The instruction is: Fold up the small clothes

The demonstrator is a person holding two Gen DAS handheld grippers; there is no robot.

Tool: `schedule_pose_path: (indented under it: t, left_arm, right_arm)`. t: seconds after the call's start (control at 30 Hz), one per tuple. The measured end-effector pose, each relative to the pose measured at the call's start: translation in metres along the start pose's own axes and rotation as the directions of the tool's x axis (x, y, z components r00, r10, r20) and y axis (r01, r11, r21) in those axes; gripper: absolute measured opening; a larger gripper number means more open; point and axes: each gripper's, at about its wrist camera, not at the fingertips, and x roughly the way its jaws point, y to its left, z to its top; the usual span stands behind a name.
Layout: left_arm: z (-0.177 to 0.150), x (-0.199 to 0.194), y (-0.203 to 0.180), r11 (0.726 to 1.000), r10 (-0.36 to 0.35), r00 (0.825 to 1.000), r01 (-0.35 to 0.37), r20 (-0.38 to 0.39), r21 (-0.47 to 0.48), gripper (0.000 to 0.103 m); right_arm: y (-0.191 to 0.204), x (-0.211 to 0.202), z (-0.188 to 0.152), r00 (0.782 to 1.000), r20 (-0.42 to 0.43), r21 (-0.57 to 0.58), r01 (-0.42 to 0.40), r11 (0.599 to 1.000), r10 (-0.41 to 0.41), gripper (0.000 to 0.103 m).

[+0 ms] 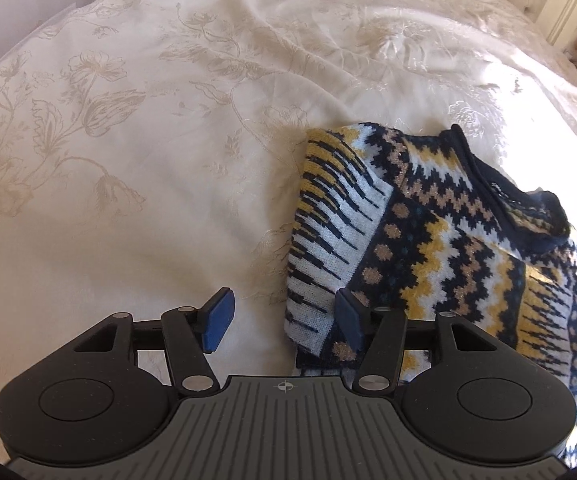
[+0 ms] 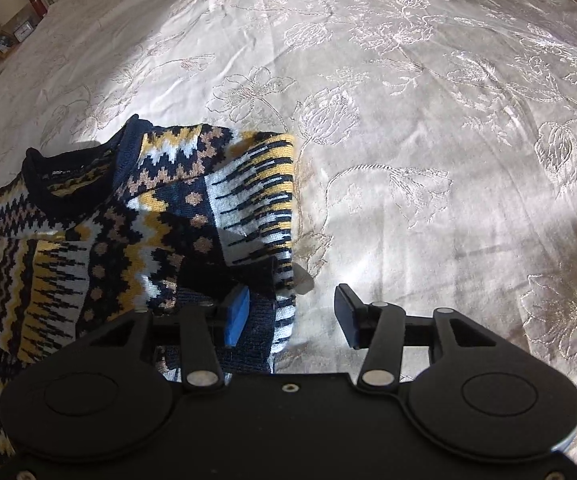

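Sweater navy-yellow-white zigzag knit | sleeves folded inward | bedspread

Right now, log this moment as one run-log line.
stage: mid-fold | sweater: partly folded on bedspread | left tongs: open, at sweater's edge | right tongs: open, at opposite edge | holding: nothing
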Motion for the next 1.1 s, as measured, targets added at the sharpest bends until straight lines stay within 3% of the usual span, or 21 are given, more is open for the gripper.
schedule_pose_path:
  t: [0.23,0.33,0.47,0.67,0.8,0.97,1.1]
  left_arm:
    - [-0.007,-0.028,0.001,0.999,-0.017,0.999,0.016,0.044,0.033,0.055]
    - [-0.001,-0.030,-0.005,0.998,-0.024,0.998,0.020,0.063,0.058,0.055]
    - [0.011,-0.022,-0.015,0.998,-0.043,0.996,0.039,0.077,0.055,0.055]
    - [0.036,0.011,-0.033,0.990,-0.028,0.997,0.017,0.073,0.143,0.055]
    - [0.052,0.035,-0.030,0.986,0.015,0.997,-0.026,0.072,0.164,0.055]
    - [0.069,0.054,-0.008,0.975,0.129,0.990,-0.138,0.060,0.173,0.055]
    - [0.071,0.043,0.016,0.982,0.131,0.990,-0.138,0.057,0.127,0.055]
  right_arm:
    - [0.009,-0.016,-0.007,0.999,0.030,-0.008,-0.031,0.999,0.031,0.072]
    - [0.017,-0.021,-0.013,0.998,0.034,-0.023,-0.047,0.999,0.048,0.073]
    - [0.027,-0.026,-0.020,0.997,0.030,-0.035,-0.067,0.997,0.068,0.073]
    - [0.040,-0.036,-0.033,0.997,0.034,-0.043,-0.073,0.996,0.075,0.078]
    - [0.046,-0.041,-0.044,0.997,0.034,-0.026,-0.066,0.997,0.067,0.078]
    - [0.053,-0.046,-0.060,0.998,0.031,-0.001,-0.051,0.999,0.051,0.078]
    - [0.059,-0.051,-0.072,0.999,0.028,0.017,-0.038,0.999,0.038,0.082]
